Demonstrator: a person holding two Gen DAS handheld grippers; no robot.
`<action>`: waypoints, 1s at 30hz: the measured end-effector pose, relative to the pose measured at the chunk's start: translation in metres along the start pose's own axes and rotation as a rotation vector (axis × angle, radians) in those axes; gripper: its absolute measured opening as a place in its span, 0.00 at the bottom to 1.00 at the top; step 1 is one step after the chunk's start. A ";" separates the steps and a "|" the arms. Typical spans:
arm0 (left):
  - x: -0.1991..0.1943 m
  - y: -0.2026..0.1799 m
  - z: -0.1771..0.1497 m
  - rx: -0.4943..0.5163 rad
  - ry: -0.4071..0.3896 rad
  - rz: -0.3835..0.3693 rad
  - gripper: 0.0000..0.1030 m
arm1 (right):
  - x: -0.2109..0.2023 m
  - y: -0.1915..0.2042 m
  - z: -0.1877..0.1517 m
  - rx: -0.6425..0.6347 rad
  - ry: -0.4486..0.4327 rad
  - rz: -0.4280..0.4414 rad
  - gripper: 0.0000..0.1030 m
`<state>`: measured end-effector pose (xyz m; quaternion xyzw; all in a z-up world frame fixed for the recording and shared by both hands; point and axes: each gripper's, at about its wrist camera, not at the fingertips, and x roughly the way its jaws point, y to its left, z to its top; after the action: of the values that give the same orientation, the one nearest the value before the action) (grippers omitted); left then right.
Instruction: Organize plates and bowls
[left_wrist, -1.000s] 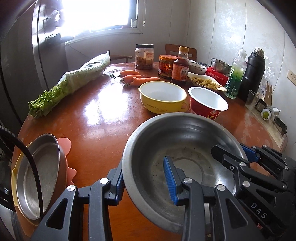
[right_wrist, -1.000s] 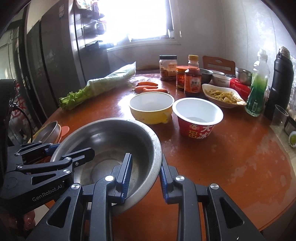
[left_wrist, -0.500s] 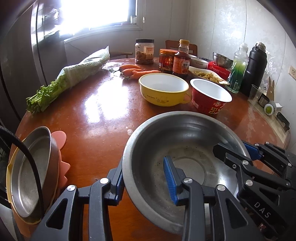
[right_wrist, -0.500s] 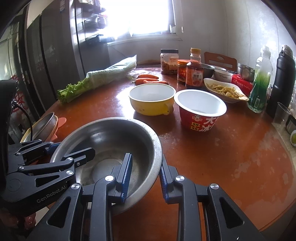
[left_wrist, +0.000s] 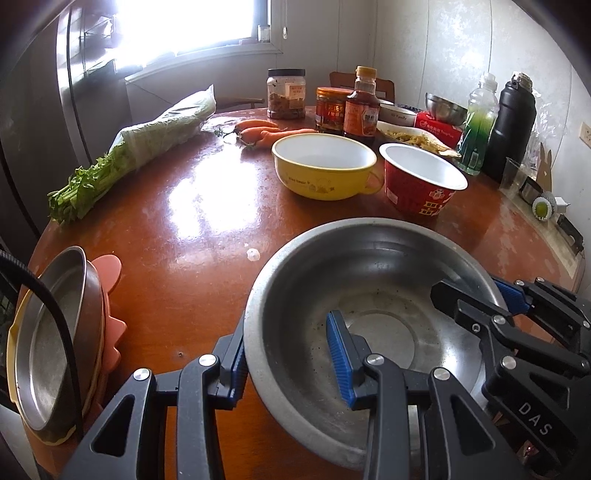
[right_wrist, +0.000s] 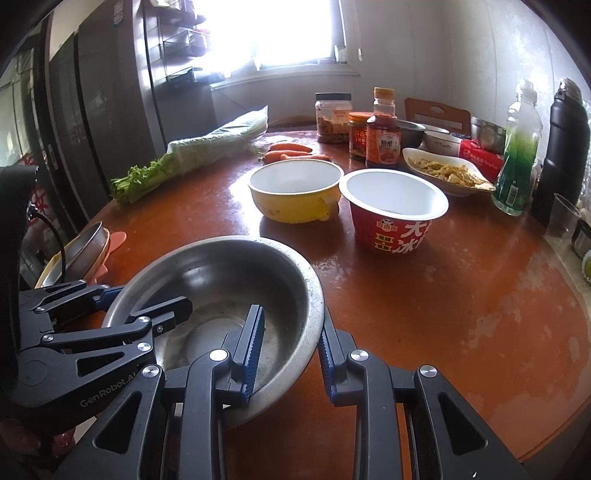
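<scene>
A large steel bowl (left_wrist: 373, 295) is at the table's near edge, held by its rim from two sides. My left gripper (left_wrist: 288, 365) is shut on the near-left rim, one blue pad inside and one outside. My right gripper (right_wrist: 290, 350) is shut on the right rim (right_wrist: 314, 295) the same way, and shows as black fingers (left_wrist: 476, 306) in the left wrist view. I cannot tell whether the bowl rests on the table. A yellow bowl (left_wrist: 325, 166) and a red paper bowl (left_wrist: 421, 184) stand behind it. A stack of plates (left_wrist: 48, 339), steel on top, sits at the left edge.
Across the back of the round wooden table (left_wrist: 207, 229) lie bagged celery (left_wrist: 147, 140), carrots (left_wrist: 266, 133), jars, a sauce bottle (left_wrist: 364, 107), a dish of food (right_wrist: 447, 171), a green bottle (right_wrist: 517, 166) and a black flask (right_wrist: 561, 155). A black cable (left_wrist: 55, 317) crosses the plate stack.
Both grippers keep their grip on the steel bowl. The view has shifted only slightly, and nothing on the table has moved.
</scene>
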<state>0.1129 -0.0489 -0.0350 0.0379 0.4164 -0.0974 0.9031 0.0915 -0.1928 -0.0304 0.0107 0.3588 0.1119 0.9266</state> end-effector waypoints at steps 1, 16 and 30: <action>-0.001 0.001 0.000 -0.009 -0.005 -0.003 0.38 | 0.001 -0.001 0.000 0.002 0.000 0.001 0.28; 0.000 0.007 0.000 -0.016 -0.009 -0.016 0.40 | 0.004 -0.001 0.000 0.021 0.010 0.039 0.30; -0.016 0.015 0.007 -0.052 -0.032 -0.045 0.56 | -0.007 -0.008 0.005 0.058 -0.045 0.058 0.43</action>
<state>0.1112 -0.0334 -0.0187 0.0032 0.4052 -0.1074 0.9079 0.0916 -0.2015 -0.0225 0.0507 0.3406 0.1279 0.9301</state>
